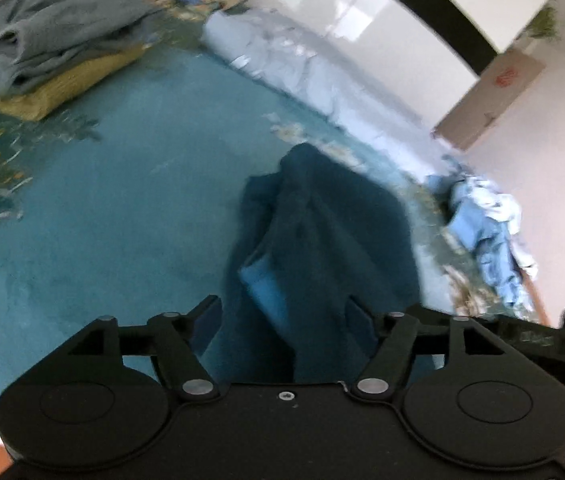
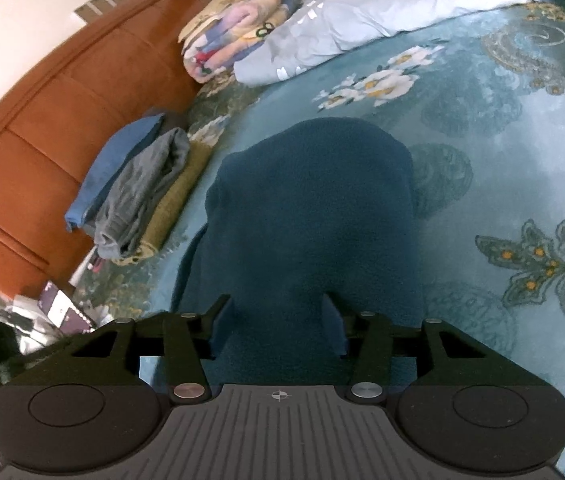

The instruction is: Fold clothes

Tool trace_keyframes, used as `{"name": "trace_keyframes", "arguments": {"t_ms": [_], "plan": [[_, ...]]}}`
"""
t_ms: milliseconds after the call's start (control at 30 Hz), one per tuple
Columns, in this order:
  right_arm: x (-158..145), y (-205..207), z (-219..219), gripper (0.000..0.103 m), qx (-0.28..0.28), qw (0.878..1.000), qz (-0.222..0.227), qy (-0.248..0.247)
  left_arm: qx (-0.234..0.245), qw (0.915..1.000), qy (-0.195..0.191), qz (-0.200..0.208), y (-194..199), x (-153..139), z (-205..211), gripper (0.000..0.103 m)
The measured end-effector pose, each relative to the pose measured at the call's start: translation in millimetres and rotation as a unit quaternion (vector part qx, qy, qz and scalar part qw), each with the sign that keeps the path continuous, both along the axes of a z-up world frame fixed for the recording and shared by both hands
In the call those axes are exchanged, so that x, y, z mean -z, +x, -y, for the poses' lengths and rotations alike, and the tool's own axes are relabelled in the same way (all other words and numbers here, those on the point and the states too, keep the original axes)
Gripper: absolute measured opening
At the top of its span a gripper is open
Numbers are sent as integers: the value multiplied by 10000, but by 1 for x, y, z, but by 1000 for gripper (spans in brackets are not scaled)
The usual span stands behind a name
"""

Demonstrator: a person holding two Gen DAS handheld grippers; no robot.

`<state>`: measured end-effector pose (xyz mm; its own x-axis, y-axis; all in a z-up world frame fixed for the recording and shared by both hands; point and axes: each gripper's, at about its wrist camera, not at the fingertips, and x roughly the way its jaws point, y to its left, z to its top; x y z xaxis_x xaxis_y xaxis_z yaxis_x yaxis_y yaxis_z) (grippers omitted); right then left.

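Your dark teal garment (image 2: 310, 216) lies bunched on the teal floral bedspread (image 2: 502, 152), running between both sets of jaws. Your right gripper (image 2: 278, 320) pinches its near edge. Your left gripper (image 1: 284, 316) stands spread, cloth between its fingers unpressed. 1 stack of folded clothes (image 2: 138, 196) sits far left.

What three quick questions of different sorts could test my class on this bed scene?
1. True or false: the dark teal fleece garment passes between the right gripper fingers.
2. What lies lowest in the folded clothes stack by the brown wooden headboard? A olive-yellow knitted garment; B white towel; C red shirt.
3. Fill in: the folded pastel cartoon-print blanket sits against a pale grey ___.

Key: 1 true; 2 A; 3 duvet.
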<state>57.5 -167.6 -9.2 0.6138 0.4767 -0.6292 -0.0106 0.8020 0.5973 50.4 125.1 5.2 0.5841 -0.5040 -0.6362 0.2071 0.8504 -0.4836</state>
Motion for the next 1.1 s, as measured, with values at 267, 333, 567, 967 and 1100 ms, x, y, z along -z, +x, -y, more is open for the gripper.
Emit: {"name": "trace_keyframes", "arguments": {"t_ms": [267, 333, 567, 967, 1100], "plan": [[1, 1, -2, 51, -26, 10000, 9, -6, 46, 9991, 396, -157, -12, 20, 12, 74], [-1, 2, -2, 51, -53, 10000, 12, -17, 4, 9988, 464, -145, -12, 24, 12, 77], [-26, 0, 17, 76, -77, 9985, 535, 41, 107, 9996, 228, -106, -9, 20, 3, 76], [25, 10, 71, 84, 406, 9972, -264, 572, 268, 9986, -427, -173, 39, 10, -2, 78], [35, 16, 73, 85, 368, 9956, -402, 764, 282, 9982, -397, -343, 70, 22, 6, 78]]}}
